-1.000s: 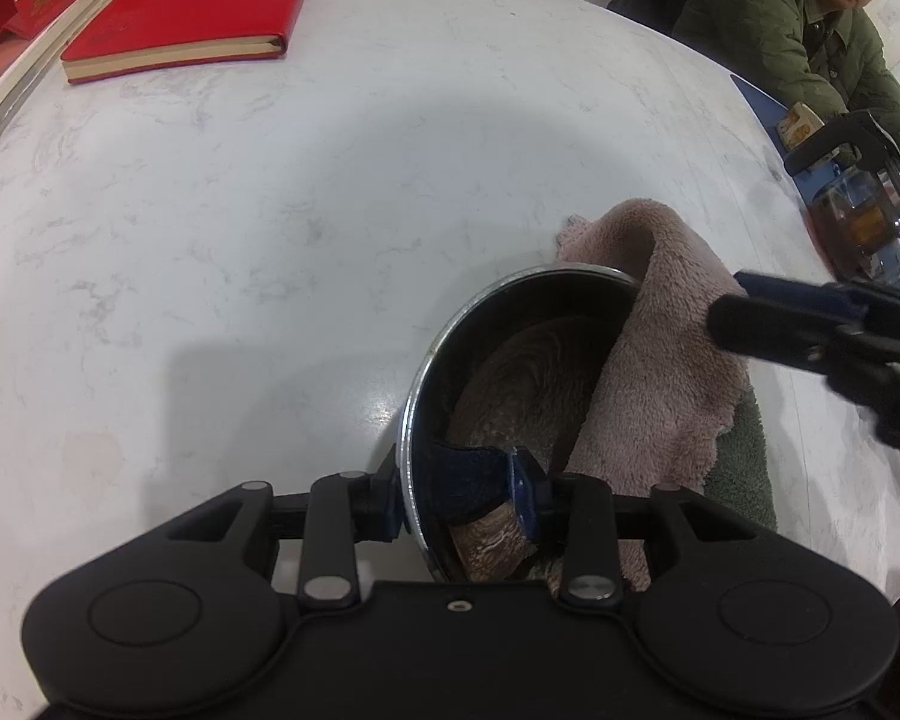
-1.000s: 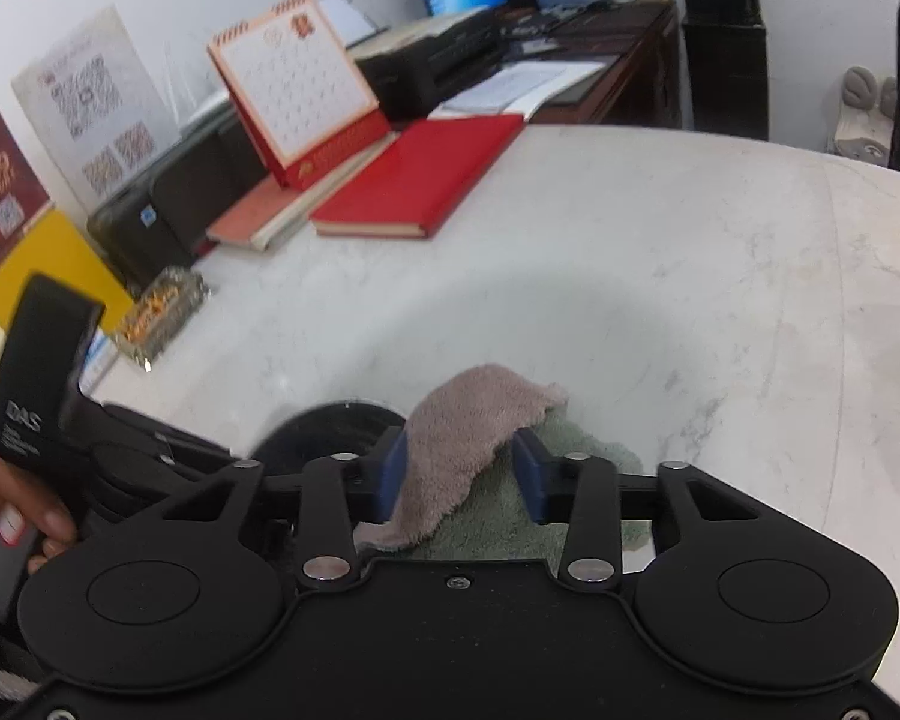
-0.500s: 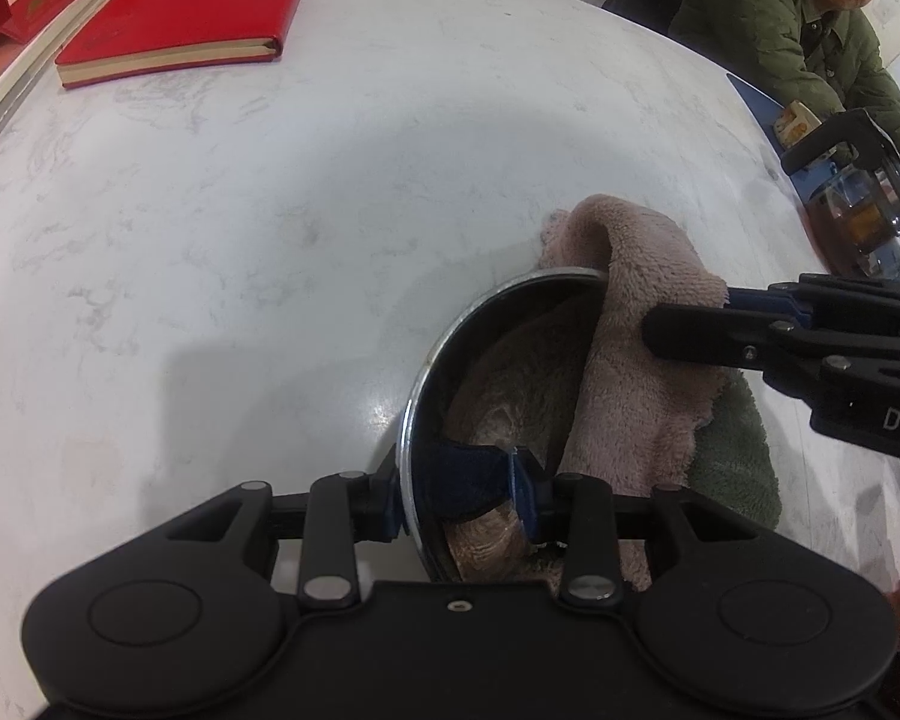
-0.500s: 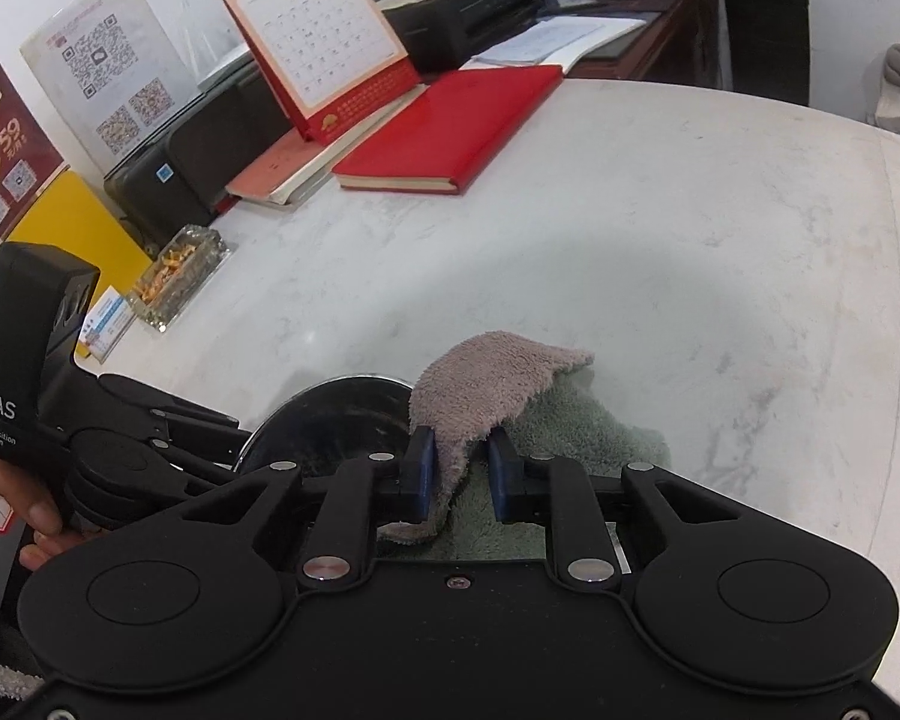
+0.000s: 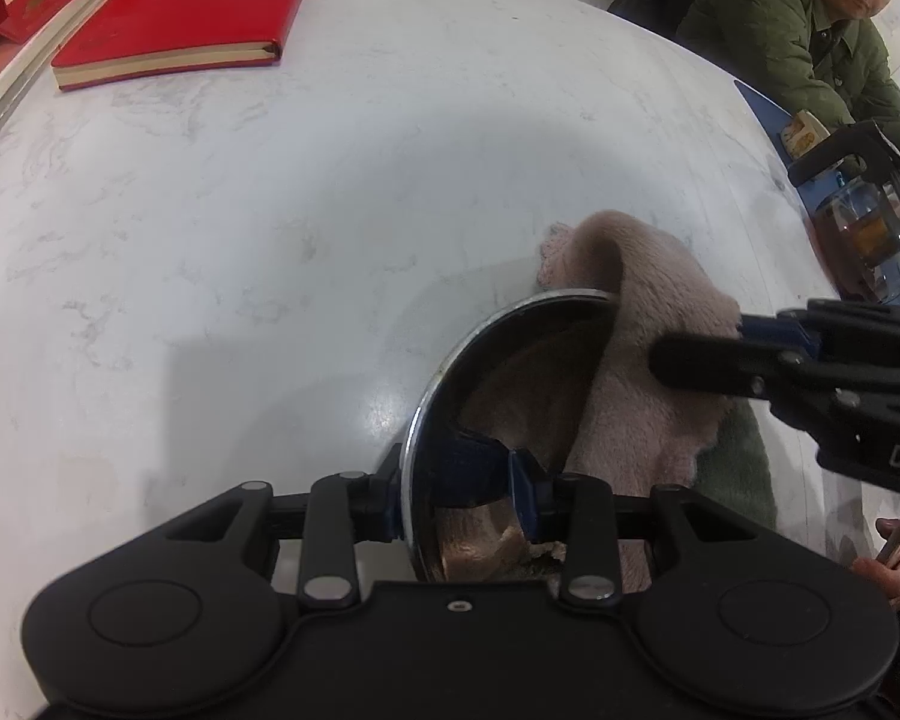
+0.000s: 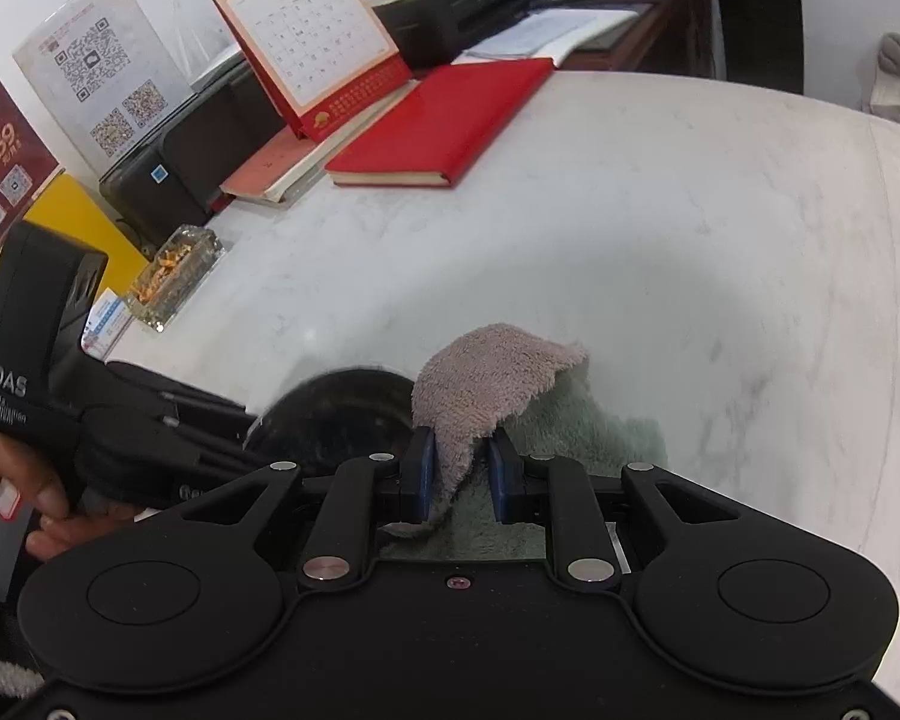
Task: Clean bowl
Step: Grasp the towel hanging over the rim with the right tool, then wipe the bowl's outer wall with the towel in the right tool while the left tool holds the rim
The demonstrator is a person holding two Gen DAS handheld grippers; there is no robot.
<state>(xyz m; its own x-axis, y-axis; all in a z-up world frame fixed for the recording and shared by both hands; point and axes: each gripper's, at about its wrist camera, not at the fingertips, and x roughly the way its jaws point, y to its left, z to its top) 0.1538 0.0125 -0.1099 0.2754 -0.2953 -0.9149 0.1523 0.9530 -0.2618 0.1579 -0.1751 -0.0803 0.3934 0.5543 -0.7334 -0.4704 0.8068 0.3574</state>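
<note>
A shiny steel bowl (image 5: 510, 312) stands tilted on the white marble table (image 5: 210, 240). My left gripper (image 5: 456, 510) is shut on its near rim, one finger outside the wall and one inside. A fluffy pink cloth (image 5: 648, 408) drapes over the bowl's right rim and down inside. Its green underside (image 5: 738, 462) lies on the table to the right. My right gripper (image 6: 459, 480) is shut on a raised fold of the pink cloth (image 6: 486, 372), beside the dark bowl (image 6: 330, 402). In the left wrist view the right gripper (image 5: 666, 360) reaches in from the right edge.
A red notebook (image 5: 180, 18) lies at the far left beside a desk calendar (image 6: 312, 42). A glass teapot (image 5: 864, 228) stands at the right edge near a seated person in a green jacket (image 5: 780, 30). A glass dish (image 6: 174, 282) sits at the table's left rim.
The right gripper's jaws closed onto the cloth fold and moved in toward the bowl. The bowl and left gripper stayed where they were.
</note>
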